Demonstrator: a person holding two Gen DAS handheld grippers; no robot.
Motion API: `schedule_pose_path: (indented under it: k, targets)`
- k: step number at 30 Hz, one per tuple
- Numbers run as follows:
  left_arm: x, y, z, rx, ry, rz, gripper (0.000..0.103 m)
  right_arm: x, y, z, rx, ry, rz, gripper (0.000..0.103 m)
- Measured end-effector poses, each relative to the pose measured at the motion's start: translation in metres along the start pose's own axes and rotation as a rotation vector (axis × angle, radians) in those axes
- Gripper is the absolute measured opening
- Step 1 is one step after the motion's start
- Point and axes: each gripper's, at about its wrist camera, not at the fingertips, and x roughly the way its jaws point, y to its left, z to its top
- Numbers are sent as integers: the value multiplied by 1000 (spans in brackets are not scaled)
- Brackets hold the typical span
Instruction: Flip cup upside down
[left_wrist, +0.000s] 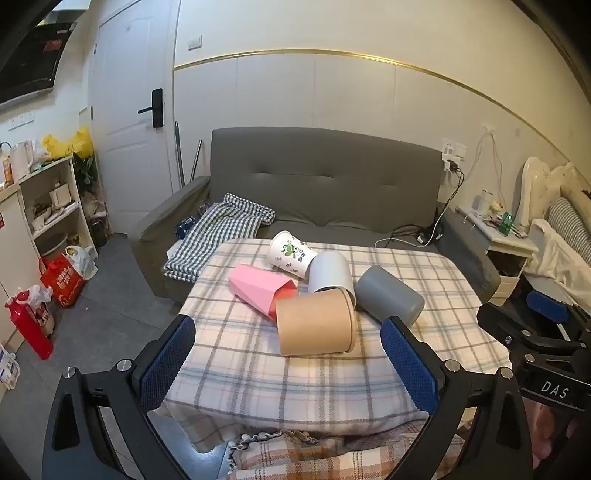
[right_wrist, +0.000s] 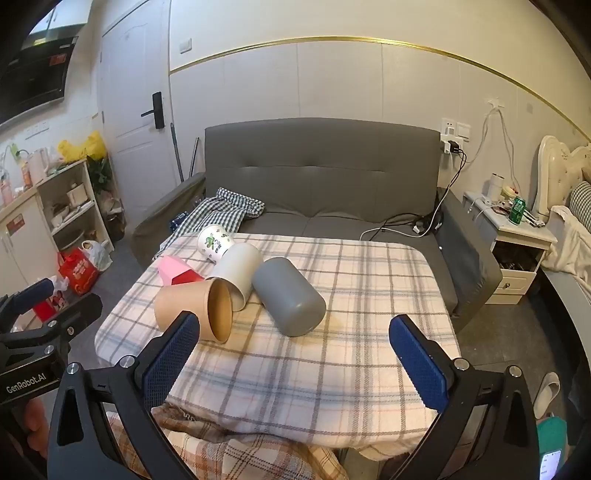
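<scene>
Cups lie tipped on their sides, huddled mid-desk on the plaid-cloth-covered desk (left_wrist: 258, 369), none yet inverted.
Tan paper cup (left_wrist: 316, 321) lies nearest, its visible interior empty; grey plastic tumbler (right_wrist: 290, 297) touches the white cylindrical cup (right_wrist: 238, 271). Left tool (left_wrist: 290, 363) and right tool (right_wrist: 295, 363) hover spread wide, gripping nothing, seemingly poised to approach.

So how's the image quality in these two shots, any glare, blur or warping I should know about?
Left wrist view: strong fisheye bending of the gold wall trim, black corners, soft even light, the cups sharp. Right wrist view: same warping, a faint sheen on the dark grey cup, no real glare, and both grippers in focus.
</scene>
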Motion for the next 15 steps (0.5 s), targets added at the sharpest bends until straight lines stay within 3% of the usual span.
schedule_pose_path:
  k: [15]
  targets:
    - [0,1,0,-10,7,1,103,1,-1,-4,0,2,1,103]
